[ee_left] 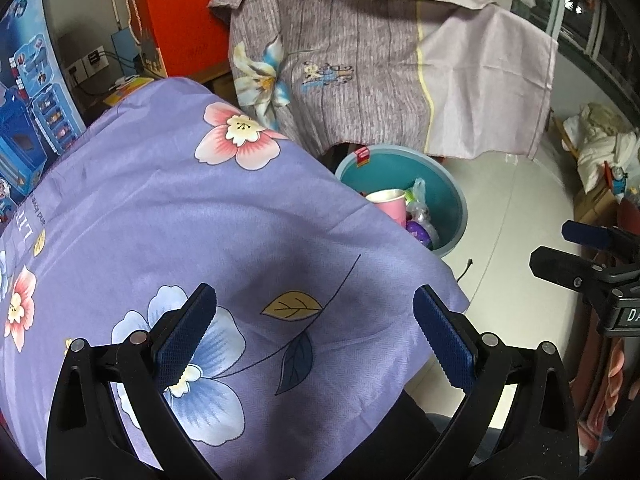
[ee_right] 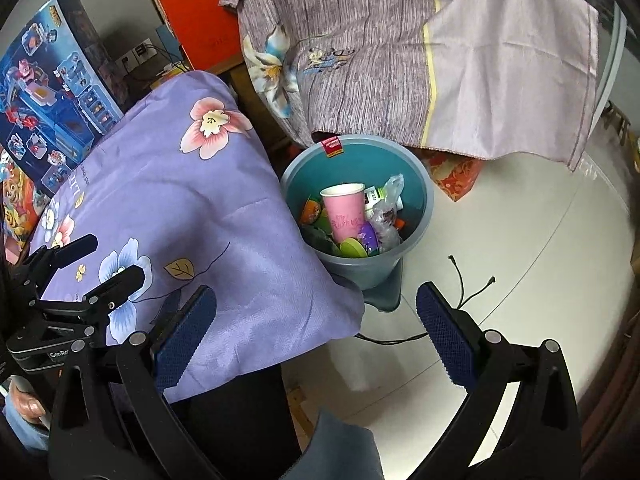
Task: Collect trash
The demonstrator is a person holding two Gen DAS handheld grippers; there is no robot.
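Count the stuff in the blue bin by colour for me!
Pink: 1, paper cup
Purple: 1, rounded piece
Orange: 1, wrapper
Light green: 1, lid
Clear: 1, plastic bag
Total: 5 that I can tell apart in the bin.

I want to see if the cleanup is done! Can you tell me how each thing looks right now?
Left hand-held gripper: open, empty, over the purple cloth.
Right hand-held gripper: open, empty.
Trash bin: upright on the floor, partly filled.
Pink cup: in the bin, leaning.
Purple flowered cloth: spread out, no trash on it.
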